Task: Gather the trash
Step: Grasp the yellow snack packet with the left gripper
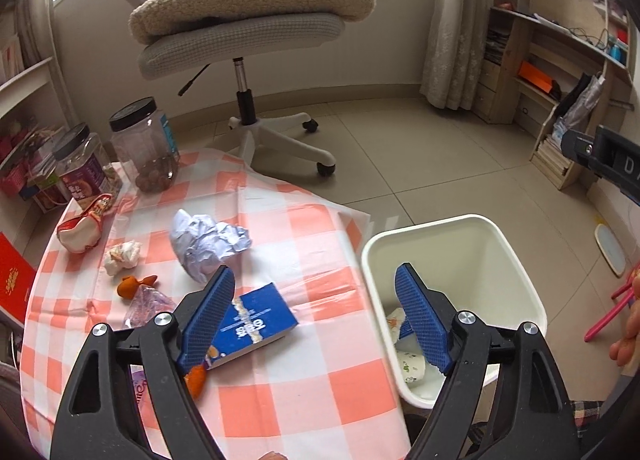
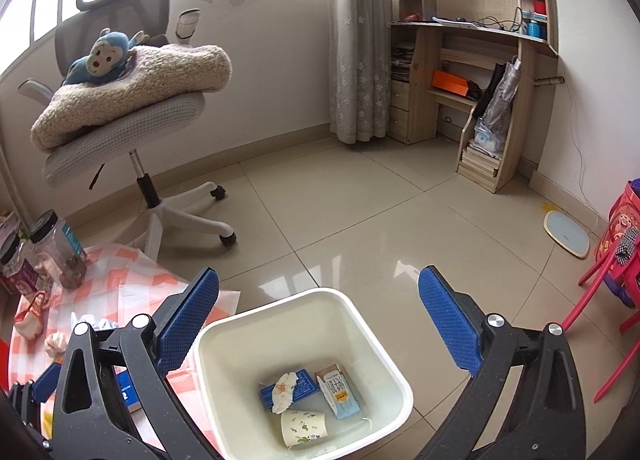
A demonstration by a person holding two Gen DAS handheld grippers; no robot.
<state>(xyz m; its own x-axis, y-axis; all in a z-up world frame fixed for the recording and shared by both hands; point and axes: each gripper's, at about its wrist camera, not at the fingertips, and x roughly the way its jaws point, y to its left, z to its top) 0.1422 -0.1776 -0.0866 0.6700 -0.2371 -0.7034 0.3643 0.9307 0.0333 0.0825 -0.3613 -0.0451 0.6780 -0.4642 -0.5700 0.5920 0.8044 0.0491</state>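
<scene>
A white bin stands on the floor beside the checked table; in the right wrist view the bin holds a paper cup, a blue packet, a crumpled tissue and a small carton. My left gripper is open and empty, straddling the table edge and the bin rim. A blue box lies under its left finger. Crumpled foil, a tissue ball, an orange peel and a red-white wrapper lie on the cloth. My right gripper hangs open above the bin.
Two black-lidded jars stand at the table's far corner. An office chair with a blanket and a plush monkey sits behind the table. A wooden desk shelf is at the back right, a pink chair at the right.
</scene>
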